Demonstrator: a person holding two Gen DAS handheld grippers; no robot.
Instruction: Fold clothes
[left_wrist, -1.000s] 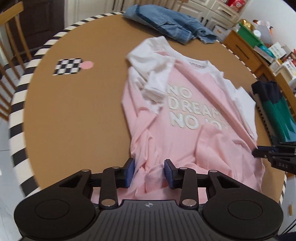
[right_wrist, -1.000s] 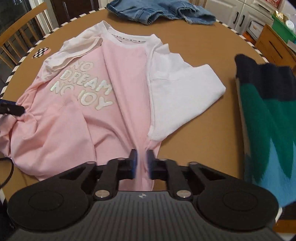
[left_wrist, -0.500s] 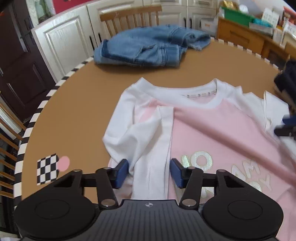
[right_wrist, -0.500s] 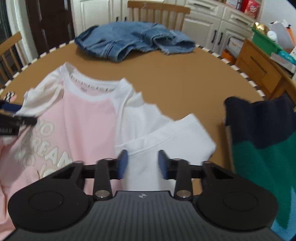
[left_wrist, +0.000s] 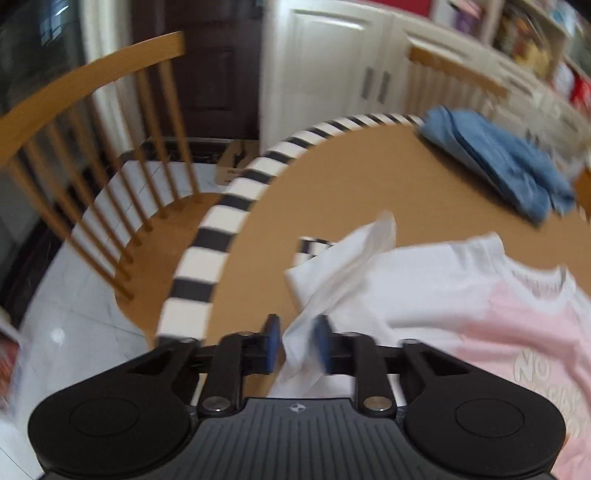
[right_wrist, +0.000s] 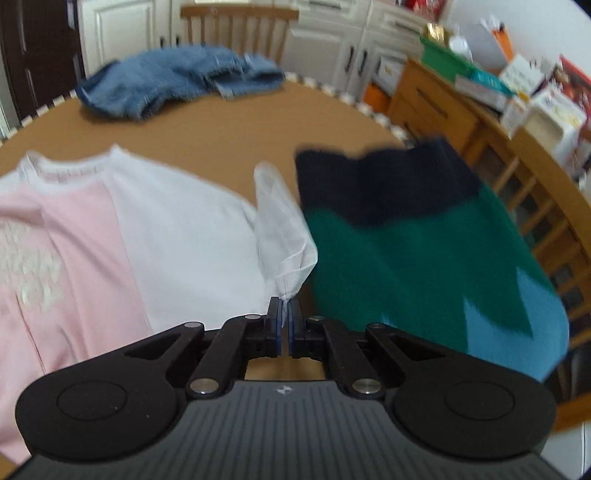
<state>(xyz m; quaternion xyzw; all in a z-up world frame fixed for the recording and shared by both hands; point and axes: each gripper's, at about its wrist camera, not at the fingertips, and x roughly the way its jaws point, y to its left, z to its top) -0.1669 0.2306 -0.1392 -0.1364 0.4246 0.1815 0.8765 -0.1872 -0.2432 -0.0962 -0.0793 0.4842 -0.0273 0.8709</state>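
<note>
A pink T-shirt with white sleeves lies on the round brown table. My left gripper is closed on the shirt's left white sleeve, lifted off the table near the striped edge. My right gripper is shut on the right white sleeve's hem, pulled out toward the green sweater. Both views are blurred by motion.
A blue denim garment lies at the table's far side. A green, navy and blue sweater lies at the right. Wooden chairs stand around the striped table edge. A wooden sideboard stands at the right.
Both grippers let go of the shirt's lower hem, moved up to the sleeves and closed on them. Each sleeve is now pulled outward, left and right.
</note>
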